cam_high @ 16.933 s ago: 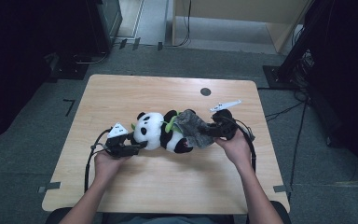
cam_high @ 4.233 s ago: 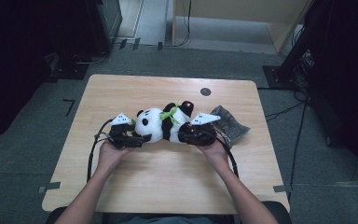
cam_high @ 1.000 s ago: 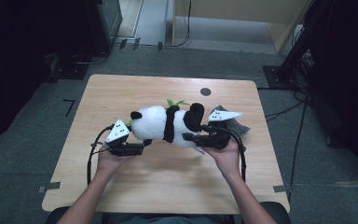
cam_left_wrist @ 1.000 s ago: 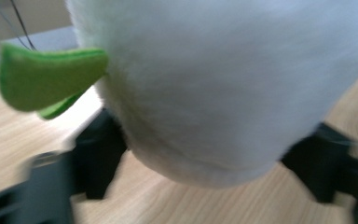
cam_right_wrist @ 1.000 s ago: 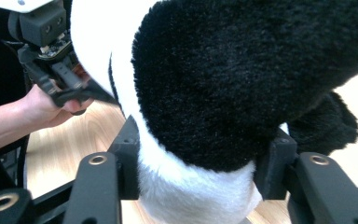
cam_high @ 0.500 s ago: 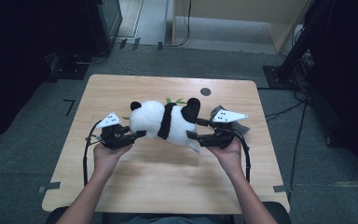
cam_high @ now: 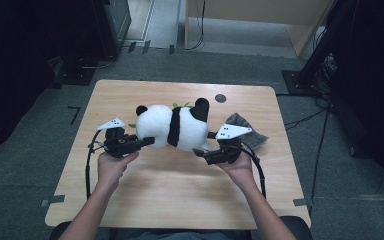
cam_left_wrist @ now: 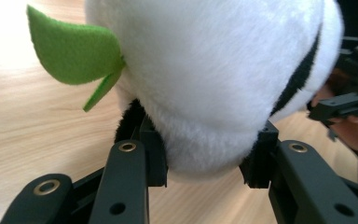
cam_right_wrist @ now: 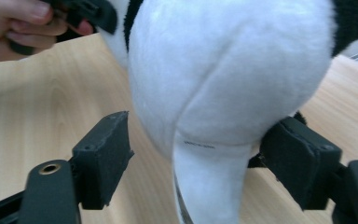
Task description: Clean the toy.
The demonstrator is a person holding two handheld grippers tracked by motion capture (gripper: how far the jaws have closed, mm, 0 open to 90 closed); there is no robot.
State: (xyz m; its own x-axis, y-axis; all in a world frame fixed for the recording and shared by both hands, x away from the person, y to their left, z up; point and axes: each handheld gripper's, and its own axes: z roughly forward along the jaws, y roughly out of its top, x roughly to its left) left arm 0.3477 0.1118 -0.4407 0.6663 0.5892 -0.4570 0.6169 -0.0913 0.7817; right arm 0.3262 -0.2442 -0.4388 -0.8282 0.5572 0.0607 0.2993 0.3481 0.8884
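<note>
Your right gripper [cam_high: 203,152] has just been opening: its jaws stand spread either side of the plush black-and-white panda toy [cam_high: 172,126], one pad off the fur, the other close against it. Your left gripper [cam_high: 145,142] has just closed and pinches the panda's white end. A second ago the toy lay lower across the wooden table [cam_high: 180,200]; now it hangs raised at mid-table, so the left grip likely carries it. The crumpled grey cloth [cam_high: 247,129] lies behind your right hand; no containers here
</note>
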